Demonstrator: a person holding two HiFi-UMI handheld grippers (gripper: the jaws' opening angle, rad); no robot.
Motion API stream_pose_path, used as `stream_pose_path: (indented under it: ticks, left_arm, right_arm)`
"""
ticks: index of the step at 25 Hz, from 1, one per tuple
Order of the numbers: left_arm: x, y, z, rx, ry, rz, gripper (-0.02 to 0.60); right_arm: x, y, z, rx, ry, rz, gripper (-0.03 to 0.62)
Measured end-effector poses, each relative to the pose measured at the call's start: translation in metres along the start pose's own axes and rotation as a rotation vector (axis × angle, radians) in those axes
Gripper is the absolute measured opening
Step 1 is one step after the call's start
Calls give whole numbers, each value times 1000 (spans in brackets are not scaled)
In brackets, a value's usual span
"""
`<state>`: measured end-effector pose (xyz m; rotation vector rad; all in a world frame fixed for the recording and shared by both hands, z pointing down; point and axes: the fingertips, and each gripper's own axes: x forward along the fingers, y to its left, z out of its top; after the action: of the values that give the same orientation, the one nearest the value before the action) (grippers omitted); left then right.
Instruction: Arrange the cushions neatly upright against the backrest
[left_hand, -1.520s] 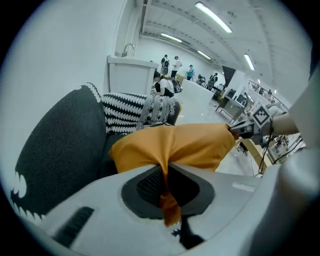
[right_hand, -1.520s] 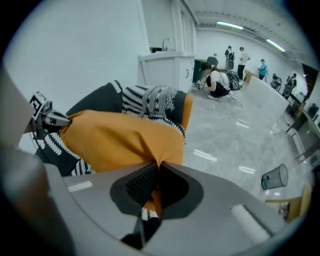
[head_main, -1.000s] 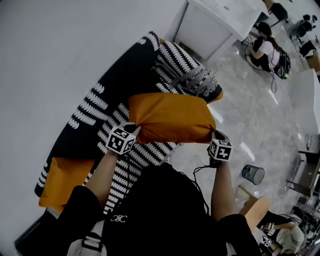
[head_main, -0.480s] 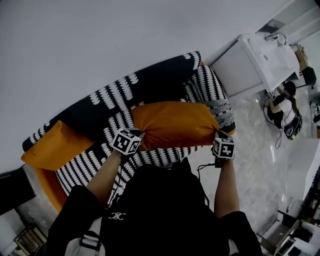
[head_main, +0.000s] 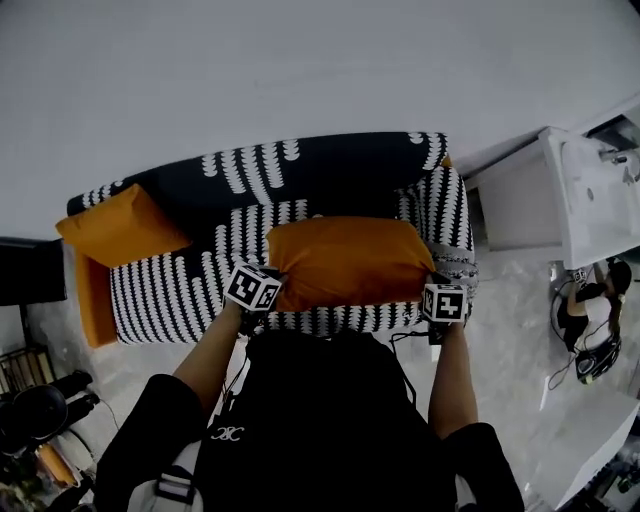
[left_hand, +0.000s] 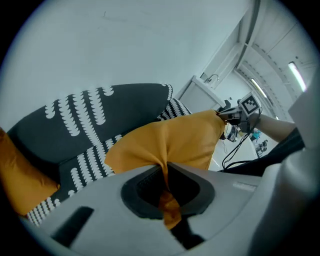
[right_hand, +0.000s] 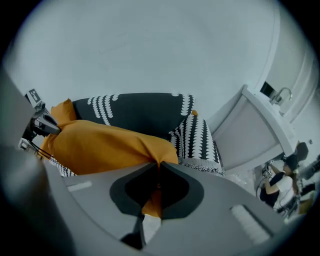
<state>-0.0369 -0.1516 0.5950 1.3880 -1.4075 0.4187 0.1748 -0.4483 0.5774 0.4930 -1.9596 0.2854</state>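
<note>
The left gripper (head_main: 270, 282) and right gripper (head_main: 432, 288) each pinch a near corner of the orange cushion (head_main: 345, 262). It hangs just in front of the backrest (head_main: 300, 172), with its long axis parallel to the backrest and its broad face mostly up. Judged best: hold both corners level, set the far edge at the backrest's foot, then tip the cushion upright against the backrest.
</note>
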Motion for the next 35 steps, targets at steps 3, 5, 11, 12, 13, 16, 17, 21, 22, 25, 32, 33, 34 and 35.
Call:
stream_pose_path:
  ticks: [3, 5, 11, 12, 13, 16, 17, 21, 22, 25, 32, 33, 34, 35]
  left_arm:
    - [11, -12, 6, -72, 1, 40, 25]
    - [14, -15, 7, -119, 3, 66, 25]
    - [27, -12, 17, -187, -3, 88, 25]
    - [28, -8, 18, -199, -2, 93, 26]
    - [30, -3, 19, -211, 0, 99, 25]
    - [31, 15, 23, -250, 0, 119, 26]
    - [31, 22, 23, -265, 0, 124, 26]
    - [38, 41, 21, -307, 21, 129, 29]
    - [38, 47, 20, -311, 28, 133, 31]
    - [39, 65, 25, -335, 34, 147, 31]
    - [45, 113, 63, -374, -3, 153, 38]
    - [42, 120, 70, -370, -10, 156, 39]
    - [40, 127, 77, -364, -15, 160, 41]
    - [39, 135, 84, -357, -18, 163, 43]
  right_arm:
    - [19, -19, 11, -62, 38, 76, 21]
    - [30, -25, 20, -106, 54, 125, 21]
    - [52, -34, 41, -164, 83, 191, 23]
    - [56, -34, 44, -170, 92, 198, 23]
    - [60, -32, 47, -178, 102, 205, 23]
    - [73, -24, 58, -207, 126, 226, 23]
    - [78, -21, 61, -215, 134, 233, 23]
    - [96, -11, 70, -226, 173, 242, 25]
    - [100, -8, 73, -227, 180, 243, 25]
    - [111, 0, 82, -237, 198, 251, 26]
    - [139, 4, 128, -225, 181, 238, 31]
    - [142, 5, 137, -224, 170, 237, 31]
    - [145, 7, 147, -225, 160, 235, 32]
    - [148, 8, 157, -228, 150, 232, 32]
